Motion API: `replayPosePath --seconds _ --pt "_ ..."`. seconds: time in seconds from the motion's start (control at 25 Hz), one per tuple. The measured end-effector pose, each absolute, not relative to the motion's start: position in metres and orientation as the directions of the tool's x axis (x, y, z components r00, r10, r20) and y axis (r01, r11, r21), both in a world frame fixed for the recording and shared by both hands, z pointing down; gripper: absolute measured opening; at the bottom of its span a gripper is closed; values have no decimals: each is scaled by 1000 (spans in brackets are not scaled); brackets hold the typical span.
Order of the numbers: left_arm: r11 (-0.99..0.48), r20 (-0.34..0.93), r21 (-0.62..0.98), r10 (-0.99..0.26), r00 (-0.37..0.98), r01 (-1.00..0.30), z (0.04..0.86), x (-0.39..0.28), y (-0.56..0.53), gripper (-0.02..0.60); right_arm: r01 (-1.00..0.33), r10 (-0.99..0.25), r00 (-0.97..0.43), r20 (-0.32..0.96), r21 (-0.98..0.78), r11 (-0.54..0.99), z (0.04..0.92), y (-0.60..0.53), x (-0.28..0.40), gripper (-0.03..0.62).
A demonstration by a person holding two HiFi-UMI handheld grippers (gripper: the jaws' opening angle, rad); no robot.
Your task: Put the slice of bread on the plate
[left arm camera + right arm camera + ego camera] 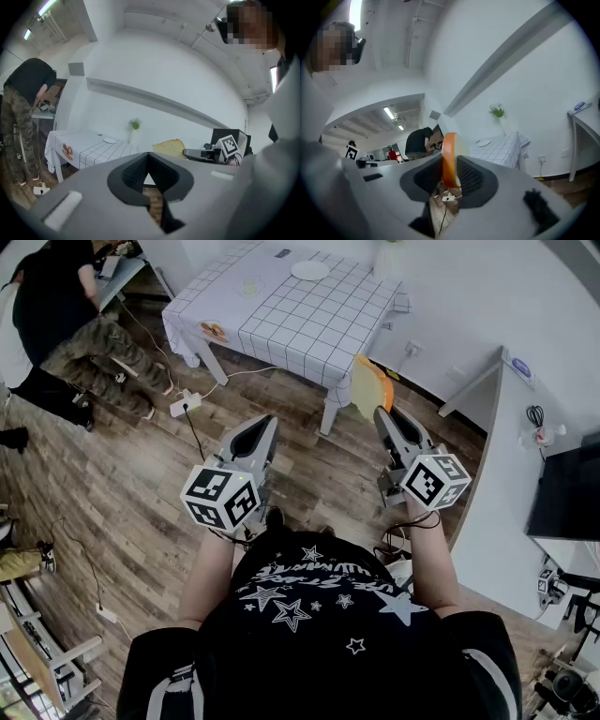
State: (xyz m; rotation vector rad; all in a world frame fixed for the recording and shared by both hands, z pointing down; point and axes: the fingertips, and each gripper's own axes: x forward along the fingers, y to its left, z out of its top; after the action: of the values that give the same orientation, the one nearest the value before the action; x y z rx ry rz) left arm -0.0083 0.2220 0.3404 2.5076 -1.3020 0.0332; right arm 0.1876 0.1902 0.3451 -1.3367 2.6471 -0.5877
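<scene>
Half done: right tongs (380,414) grip the orange-crusted pale bread slice (367,385), left tongs (270,421) closed, empty; delivery to the white round plate (309,270) on the far desk (281,329) remains.

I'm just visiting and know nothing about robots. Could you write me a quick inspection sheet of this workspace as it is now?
Surface: table under a white checked cloth, ahead of the person across the wooden floor.
Job's things: round white plate bare on the table; tan slice of bread with orange crust held on edge in the air, not yet on the plate.
Clutter: small vase with a green sprig on the table.
Grippers: right gripper shut on the bread; left gripper shut, empty.
Cables: white power strip and a black cable on the floor by the table.
Surroundings: person in a black top at another desk; dark monitor at the head view's right.
</scene>
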Motion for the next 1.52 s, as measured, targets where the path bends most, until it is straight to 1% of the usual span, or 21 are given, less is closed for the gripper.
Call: replayPosePath --seconds 0.52,0.92,1.12,1.52 --pt "-522 162 250 -808 566 -816 339 11 244 9 -746 -783 -617 72 -370 554 344 217 208 98" --pt "-460 182 254 -841 510 -850 348 16 265 9 -717 -749 -658 73 -364 594 354 232 218 100" --pt "-457 229 268 -825 516 -848 368 24 274 9 -714 -742 -664 89 -368 595 365 238 220 100" --pt "-521 224 285 -780 585 -804 377 44 228 9 -776 -798 -588 129 -369 512 374 215 248 100"
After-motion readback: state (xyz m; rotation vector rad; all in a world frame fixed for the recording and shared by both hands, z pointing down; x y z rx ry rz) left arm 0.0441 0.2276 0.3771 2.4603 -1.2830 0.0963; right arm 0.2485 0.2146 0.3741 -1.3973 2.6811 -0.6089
